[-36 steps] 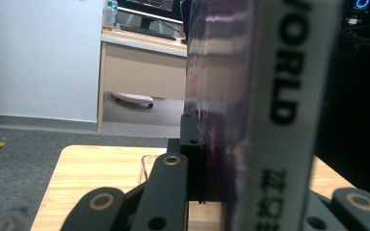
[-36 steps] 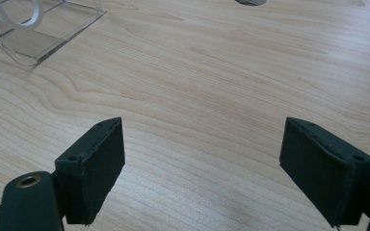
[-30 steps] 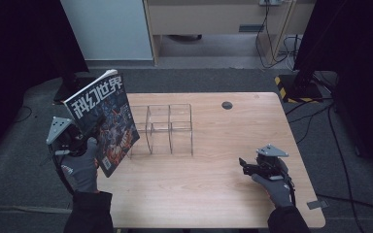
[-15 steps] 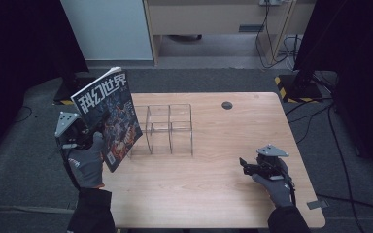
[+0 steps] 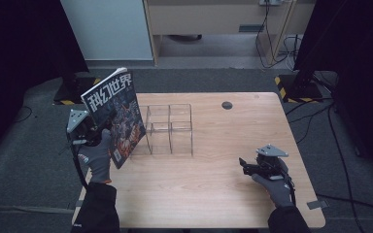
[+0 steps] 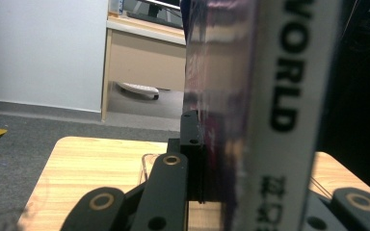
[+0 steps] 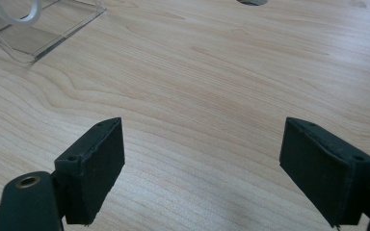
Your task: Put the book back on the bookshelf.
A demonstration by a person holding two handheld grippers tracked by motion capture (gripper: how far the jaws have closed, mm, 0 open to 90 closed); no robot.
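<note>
Magazine [image 6: 274, 120] spine blurred, cropped; far jaw of left tool [image 6: 212, 159] hidden.

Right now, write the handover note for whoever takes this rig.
Left gripper: shut on the magazine, held upright above the table's left edge, beside the clear rack.
Right gripper: open, holding nothing, low over the table's right side.
Done: magazine picked up.
Left: probably slotting it into the rack, which holds nothing yet; then release.
</note>
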